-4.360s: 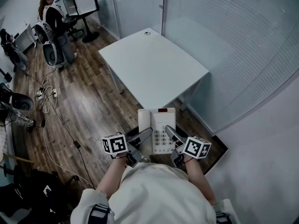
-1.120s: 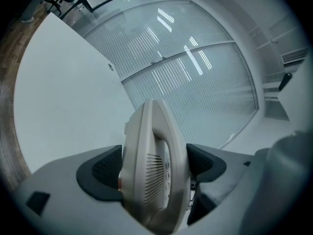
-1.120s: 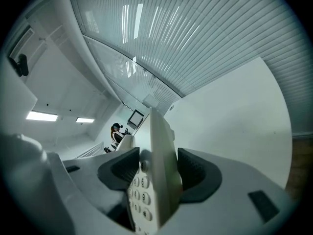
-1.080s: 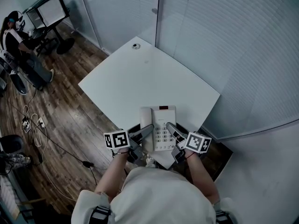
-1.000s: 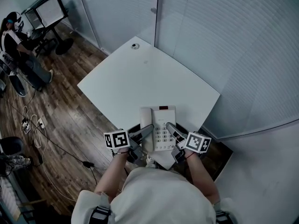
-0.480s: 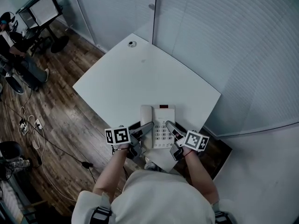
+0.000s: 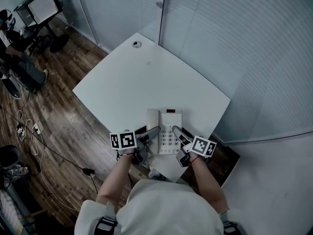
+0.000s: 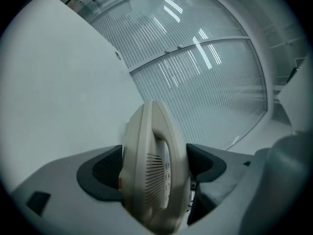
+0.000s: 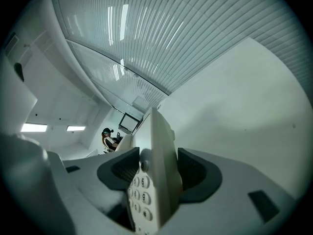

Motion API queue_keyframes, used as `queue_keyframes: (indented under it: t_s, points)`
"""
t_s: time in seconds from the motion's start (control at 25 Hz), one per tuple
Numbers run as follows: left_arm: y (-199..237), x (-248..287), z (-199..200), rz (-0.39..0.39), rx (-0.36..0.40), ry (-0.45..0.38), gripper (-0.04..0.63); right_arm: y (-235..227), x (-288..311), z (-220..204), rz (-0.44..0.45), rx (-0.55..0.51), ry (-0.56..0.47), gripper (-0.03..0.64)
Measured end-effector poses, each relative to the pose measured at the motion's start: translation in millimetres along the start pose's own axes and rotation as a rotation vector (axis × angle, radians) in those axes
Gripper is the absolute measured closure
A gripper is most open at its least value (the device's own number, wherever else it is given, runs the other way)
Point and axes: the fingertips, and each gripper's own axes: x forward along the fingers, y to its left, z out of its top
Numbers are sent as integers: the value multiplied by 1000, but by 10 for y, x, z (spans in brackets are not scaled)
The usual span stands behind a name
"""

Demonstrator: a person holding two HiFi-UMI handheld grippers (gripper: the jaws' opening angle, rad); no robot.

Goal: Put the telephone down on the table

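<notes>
A cream desk telephone (image 7: 165,131) with a keypad and its handset on the left side hangs over the near corner of the white table (image 7: 146,82). My left gripper (image 7: 153,132) is shut on its left edge, where the handset (image 8: 152,170) fills the space between the dark pads. My right gripper (image 7: 175,130) is shut on the right edge, with the keypad (image 9: 141,195) showing beside the pads. In the head view both grippers sit at the telephone's near end. Whether the telephone touches the tabletop cannot be told.
Ribbed glass walls (image 7: 234,48) run along the table's far and right sides. A small round fitting (image 7: 136,44) sits near the far corner. Wood floor (image 7: 54,116) with cables lies to the left, where a person (image 7: 14,58) sits by a monitor.
The telephone, held by both grippers, has come further over the table as I stepped closer. The grip on it looks the same.
</notes>
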Motion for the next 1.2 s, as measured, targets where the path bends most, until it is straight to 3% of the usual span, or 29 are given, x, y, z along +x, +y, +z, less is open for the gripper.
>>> queue_keyframes:
  t_s: [1.2]
  points:
    - [259, 117, -77, 32, -64, 37, 193, -254, 108, -96, -70, 42, 39, 364]
